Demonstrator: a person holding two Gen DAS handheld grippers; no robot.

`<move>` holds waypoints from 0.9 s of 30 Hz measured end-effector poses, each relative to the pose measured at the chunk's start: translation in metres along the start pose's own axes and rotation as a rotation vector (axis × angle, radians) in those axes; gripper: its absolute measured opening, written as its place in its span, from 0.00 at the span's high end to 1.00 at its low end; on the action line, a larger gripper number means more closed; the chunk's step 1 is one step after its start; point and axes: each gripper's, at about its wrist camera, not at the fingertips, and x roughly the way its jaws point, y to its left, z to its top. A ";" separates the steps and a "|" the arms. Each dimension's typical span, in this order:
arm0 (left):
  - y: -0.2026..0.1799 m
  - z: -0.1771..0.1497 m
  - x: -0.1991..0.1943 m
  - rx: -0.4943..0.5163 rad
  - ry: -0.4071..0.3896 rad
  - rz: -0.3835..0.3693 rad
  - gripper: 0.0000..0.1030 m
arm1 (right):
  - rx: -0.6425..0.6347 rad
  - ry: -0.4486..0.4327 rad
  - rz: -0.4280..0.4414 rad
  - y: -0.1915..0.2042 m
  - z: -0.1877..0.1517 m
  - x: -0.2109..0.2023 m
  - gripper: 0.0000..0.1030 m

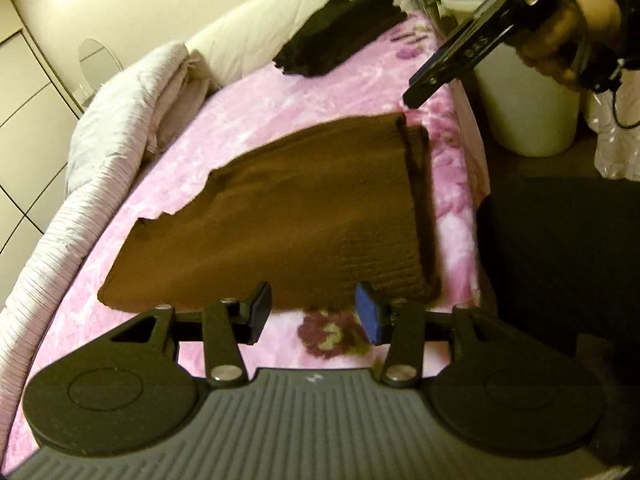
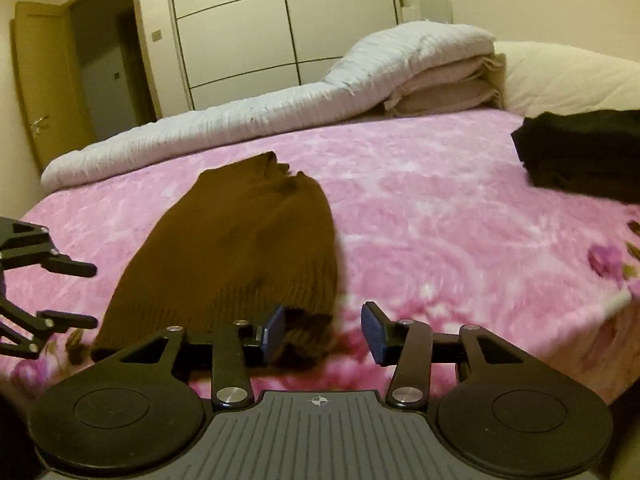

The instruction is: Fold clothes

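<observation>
Left wrist view: bed (image 1: 248, 128) with pink floral cover, brown knit sweater (image 1: 288, 216) folded flat near its near edge, black garment (image 1: 340, 36) toward the headboard end. Left gripper (image 1: 316, 314) released, at sweater hem. Right gripper (image 2: 324, 334) released, empty, beside sweater hem.

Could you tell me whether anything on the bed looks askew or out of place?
Nothing serious. The brown sweater lies partly folded, its far edge ragged. A black garment sits by the pillow. Both grippers hover open.
</observation>
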 end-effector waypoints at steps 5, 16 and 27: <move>-0.002 -0.001 -0.004 -0.005 -0.011 0.002 0.45 | 0.208 0.021 0.043 -0.025 0.004 0.021 0.54; -0.021 0.001 0.014 0.020 0.033 -0.040 0.87 | 0.276 0.077 0.102 -0.031 0.005 0.028 0.91; -0.025 -0.006 -0.004 0.045 0.004 -0.040 0.72 | 0.195 0.086 0.112 -0.025 0.005 0.015 0.82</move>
